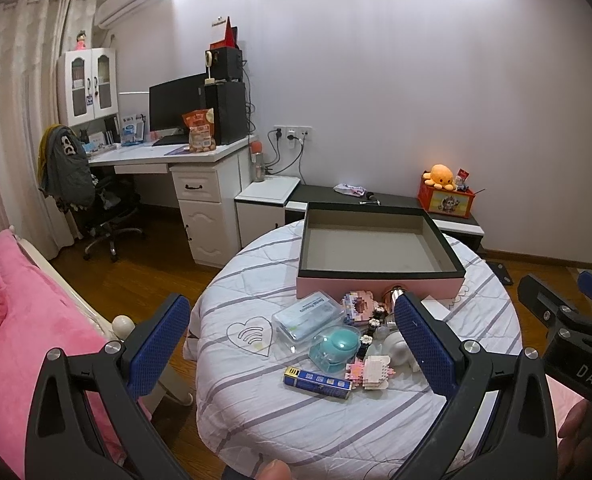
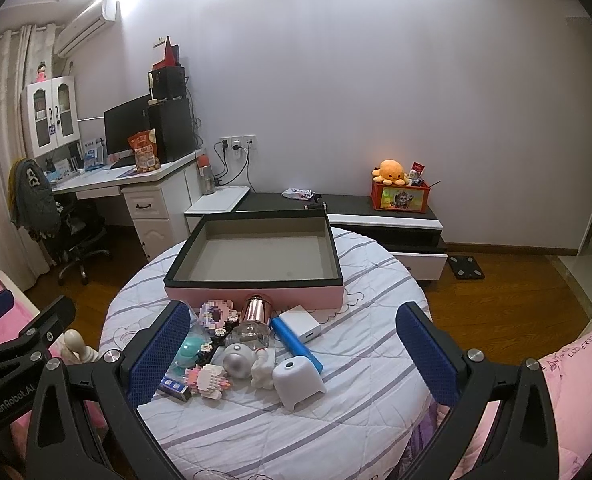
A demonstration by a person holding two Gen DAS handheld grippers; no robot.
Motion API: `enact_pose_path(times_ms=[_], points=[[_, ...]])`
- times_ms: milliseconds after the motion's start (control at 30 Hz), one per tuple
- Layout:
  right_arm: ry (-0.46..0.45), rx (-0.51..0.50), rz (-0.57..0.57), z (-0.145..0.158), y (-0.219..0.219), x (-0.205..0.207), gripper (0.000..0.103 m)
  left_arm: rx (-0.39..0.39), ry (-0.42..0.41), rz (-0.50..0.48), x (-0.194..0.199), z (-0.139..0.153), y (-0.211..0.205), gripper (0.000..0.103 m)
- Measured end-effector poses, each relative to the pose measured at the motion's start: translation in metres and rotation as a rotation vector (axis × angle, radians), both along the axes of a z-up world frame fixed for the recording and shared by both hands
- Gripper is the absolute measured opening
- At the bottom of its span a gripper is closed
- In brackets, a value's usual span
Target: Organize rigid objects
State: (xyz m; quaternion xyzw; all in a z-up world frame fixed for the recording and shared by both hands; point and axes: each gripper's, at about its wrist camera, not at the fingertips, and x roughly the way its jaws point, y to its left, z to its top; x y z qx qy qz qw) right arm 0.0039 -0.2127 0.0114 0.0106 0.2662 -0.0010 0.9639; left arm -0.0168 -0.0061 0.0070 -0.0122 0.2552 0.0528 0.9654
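Both grippers, left gripper (image 1: 291, 334) and right gripper (image 2: 291, 344), hang wide open, empty; I'd grab outer pieces like the white cube (image 2: 299, 377) first, then drop into the box (image 2: 255, 282).

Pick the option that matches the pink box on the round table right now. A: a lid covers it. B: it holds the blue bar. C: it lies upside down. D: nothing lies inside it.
D: the pink box sits open side up with only its bare grey floor showing, while the blue bar and the other small items lie on the striped cloth in front of it.
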Motion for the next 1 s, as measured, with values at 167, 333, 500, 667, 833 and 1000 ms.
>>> enact_pose_path(times_ms=[167,333,500,667,833,1000], points=[[0.005,0.002,0.002,-0.001,-0.001,0.003,0.103,-0.002,0.001,0.000,0.000,0.000,0.000,0.103],[0.021,0.002,0.003,-0.006,-0.001,0.011,0.103,-0.010,0.006,0.000,0.003,-0.005,-0.001,0.103],[0.026,0.004,0.004,-0.007,-0.002,0.016,0.103,-0.017,0.002,0.000,0.009,-0.007,-0.001,0.103],[0.021,0.005,0.006,-0.005,-0.003,0.017,0.103,-0.017,-0.007,0.000,0.010,-0.007,0.000,0.103],[0.019,0.003,0.002,-0.003,-0.004,0.016,0.103,-0.019,-0.006,-0.003,0.010,-0.007,0.000,0.103],[0.017,0.001,-0.006,-0.002,-0.008,0.017,0.103,-0.019,-0.006,-0.010,0.010,-0.007,-0.002,0.103]])
